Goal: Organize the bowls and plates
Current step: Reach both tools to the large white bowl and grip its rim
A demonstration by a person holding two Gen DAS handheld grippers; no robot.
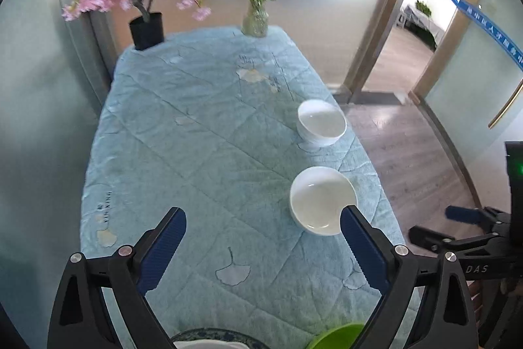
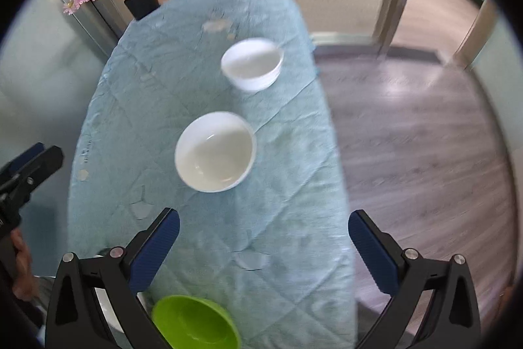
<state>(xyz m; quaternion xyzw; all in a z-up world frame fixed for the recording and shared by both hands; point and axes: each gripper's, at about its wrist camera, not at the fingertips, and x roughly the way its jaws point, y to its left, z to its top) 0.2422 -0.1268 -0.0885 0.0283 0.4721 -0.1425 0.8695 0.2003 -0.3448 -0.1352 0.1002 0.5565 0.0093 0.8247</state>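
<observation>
Both tongs: the left gripper [image 1: 263, 246] and the right gripper [image 2: 263, 246] have their jaws wide apart, with nothing between them.
Table: a long table with a blue cloth [image 1: 183, 133] runs away from the tongs toward the flowers.
Flowers: a pink tree in a black pot [image 1: 146, 30] and a glass vase [image 1: 255, 20] stand at the far end.
Near white bowl: the near white bowl [image 2: 215, 151] sits ahead of the right gripper, a bit to its left — in the left wrist view it is just past the right finger.
Far white bowl: the far white bowl [image 2: 251, 62] is farther up the same side, well apart from the near one. It may be two bowls stacked; the view is too blurry to tell.
Green bowl: the green bowl [image 2: 196, 322] sits right under the tongs, at the near edge.
Plate: a dark-rimmed plate [image 1: 212, 337] peeks in beside the green bowl — mostly hidden.
Which hand is nearer: the right one, I think, since the white bowls lie along the right side of the table.
</observation>
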